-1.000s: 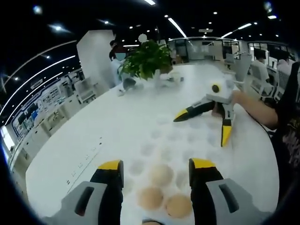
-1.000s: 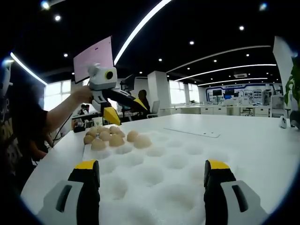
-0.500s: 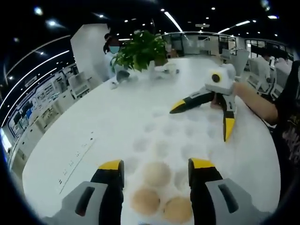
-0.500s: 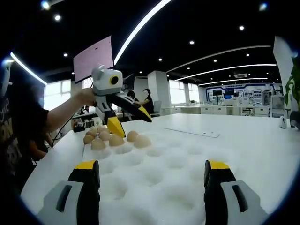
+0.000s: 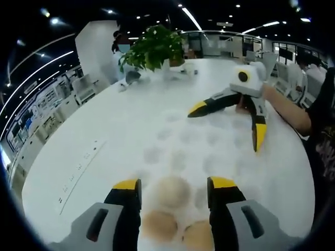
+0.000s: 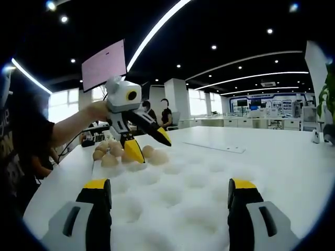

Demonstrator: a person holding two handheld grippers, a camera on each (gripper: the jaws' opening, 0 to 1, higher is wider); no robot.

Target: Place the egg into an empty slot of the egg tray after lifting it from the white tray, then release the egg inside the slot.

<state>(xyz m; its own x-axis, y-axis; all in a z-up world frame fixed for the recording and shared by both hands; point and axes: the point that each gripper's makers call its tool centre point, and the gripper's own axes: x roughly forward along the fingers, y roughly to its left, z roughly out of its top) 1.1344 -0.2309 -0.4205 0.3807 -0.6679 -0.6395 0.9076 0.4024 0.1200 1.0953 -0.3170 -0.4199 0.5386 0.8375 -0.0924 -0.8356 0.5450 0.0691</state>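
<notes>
You are working over a big white tabletop [image 5: 104,136] in an open office with a dark ceiling and strip lights; a leafy potted plant [image 5: 152,47] stands at its far end in the left gripper view, and a pale strip [image 5: 78,170] lies on the tabletop to the left. In the right gripper view a pink screen [image 6: 103,65] hangs at upper left and two people [image 6: 166,112] stand far off by white pillars. The white egg tray [image 6: 183,193] spreads across the tabletop, its many round slots mostly bare. In the left gripper view your left tool [image 5: 172,191] hangs low over the near end of the egg tray, jaws wide apart and holding nothing, with three eggs visible there: one egg [image 5: 171,191] sits in its slot right between the yellow tips, and two more lie nearer the camera. Your right tool [image 5: 246,112] shows beyond, well apart, over bare slots. In the right gripper view your right tool [image 6: 170,191] also stands wide open and grips nothing, above bare slots. At the far left end the left tool [image 6: 144,146] dips, jaws spread, to a cluster of about seven brown eggs [image 6: 112,157]; the exact count is hard to tell.
</notes>
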